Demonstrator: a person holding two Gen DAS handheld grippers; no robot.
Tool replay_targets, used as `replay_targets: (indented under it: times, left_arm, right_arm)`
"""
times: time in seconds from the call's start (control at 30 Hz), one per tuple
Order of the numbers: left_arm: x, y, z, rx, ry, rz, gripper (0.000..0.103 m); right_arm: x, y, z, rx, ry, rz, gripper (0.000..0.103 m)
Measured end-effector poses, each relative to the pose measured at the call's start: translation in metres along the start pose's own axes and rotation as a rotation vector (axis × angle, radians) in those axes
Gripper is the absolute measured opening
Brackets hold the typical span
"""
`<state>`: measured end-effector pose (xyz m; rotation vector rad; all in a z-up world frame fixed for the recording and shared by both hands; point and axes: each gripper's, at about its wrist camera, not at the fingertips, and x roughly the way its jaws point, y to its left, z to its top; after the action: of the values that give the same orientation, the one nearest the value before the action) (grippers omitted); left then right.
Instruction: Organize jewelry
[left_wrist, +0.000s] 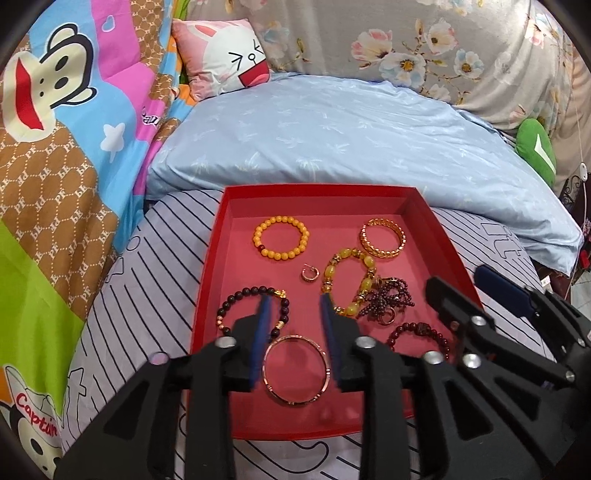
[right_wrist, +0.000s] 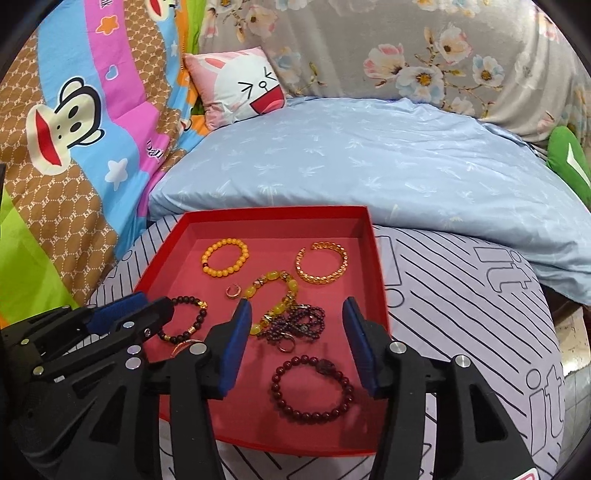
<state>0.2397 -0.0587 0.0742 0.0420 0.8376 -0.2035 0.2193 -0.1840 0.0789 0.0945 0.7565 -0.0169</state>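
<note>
Both claws hang over the near end of a red tray (left_wrist: 210, 266) that sits on the striped bed sheet (left_wrist: 147, 266). The left claw (left_wrist: 295, 332) has its blue pads apart with nothing gripped; the rose-gold bangle (left_wrist: 296, 370) lies flat right below and between them, ring facing up, so that hand is clearly the nearer one to it. A dark beaded bracelet (left_wrist: 255, 312) lies just to its left, partly behind the left pad. The right claw (right_wrist: 295, 343) is also spread and empty, and the dark red bead bracelet (right_wrist: 312, 384) lies flat just beneath its gap, closer to this hand than anything else. I'd guess each hand only needs to drop straight down to pinch one side of its ring. Farther in, a purple bead tangle (right_wrist: 295, 323) touches a yellow stone bracelet (right_wrist: 275, 299), with a small hoop earring (right_wrist: 233, 290) beside it. Toward the far wall lie an orange bead bracelet (right_wrist: 224, 256) and a gold cuff (right_wrist: 322, 261), well apart. Beyond is a pale blue quilt (right_wrist: 351, 162).
</note>
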Motion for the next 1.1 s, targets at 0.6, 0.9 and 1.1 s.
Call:
replay_targets:
  times: [0.6, 0.9, 1.1]
  left_arm:
    - [-0.046, 0.005, -0.043, -0.046, -0.009, 0.030, 0.082]
    - [-0.066, 0.005, -0.067, -0.046, -0.007, 0.044, 0.082]
    - [-0.071, 0.006, -0.081, -0.050, -0.002, 0.055, 0.082]
  right_arm:
    - [-0.065, -0.017, -0.053, 0.046, -0.013, -0.045, 0.078]
    - [-0.085, -0.013, -0.076, 0.082, 0.014, -0.046, 0.078]
    - [-0.093, -0.006, -0.088, 0.049, 0.018, -0.075, 0.078]
